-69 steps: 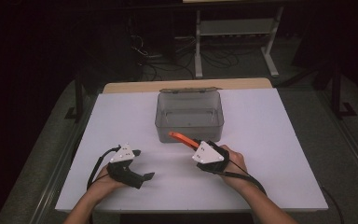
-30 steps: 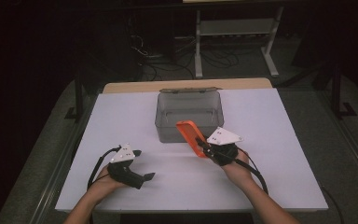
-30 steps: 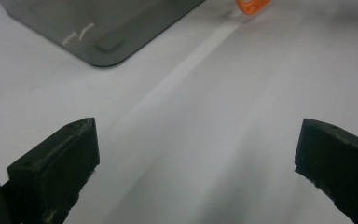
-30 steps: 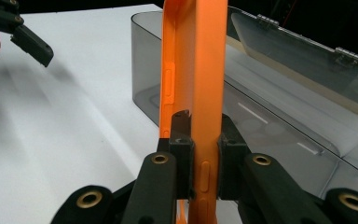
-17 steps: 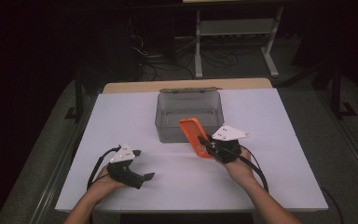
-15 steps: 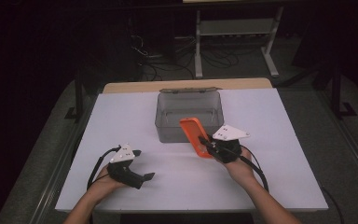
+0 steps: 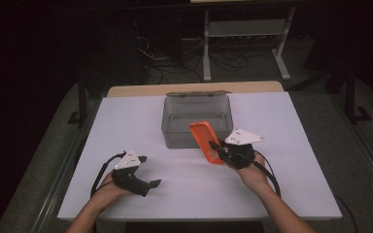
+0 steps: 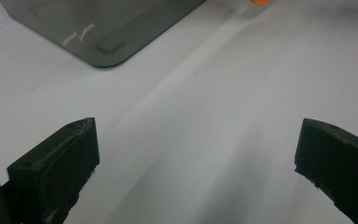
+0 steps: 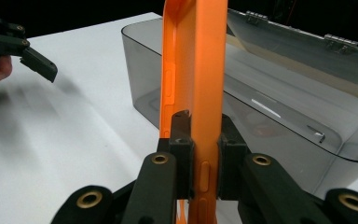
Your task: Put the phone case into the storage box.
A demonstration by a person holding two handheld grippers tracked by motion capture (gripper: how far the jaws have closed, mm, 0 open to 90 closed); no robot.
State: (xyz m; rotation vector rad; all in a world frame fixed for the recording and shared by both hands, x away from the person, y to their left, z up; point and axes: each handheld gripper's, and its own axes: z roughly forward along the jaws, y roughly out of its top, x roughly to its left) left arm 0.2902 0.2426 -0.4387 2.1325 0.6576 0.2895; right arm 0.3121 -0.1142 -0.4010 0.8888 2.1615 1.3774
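One orange phone case (image 7: 206, 141) is clamped by its lower edge in the right gripper (image 7: 218, 148), whose jaws are pressed tight on its two side walls. The case is held off the white table (image 7: 291, 184), just in front of the smoky clear plastic box (image 7: 196, 109). Its long axis runs up and away from the jaws, its far end toward the box's front wall. It is a thin, hollow shell with rounded corners, raised rims and button bumps along one side. The left gripper (image 7: 148, 172) rests low near the table's front edge, well apart from the case, jaws spread wide with nothing between them.
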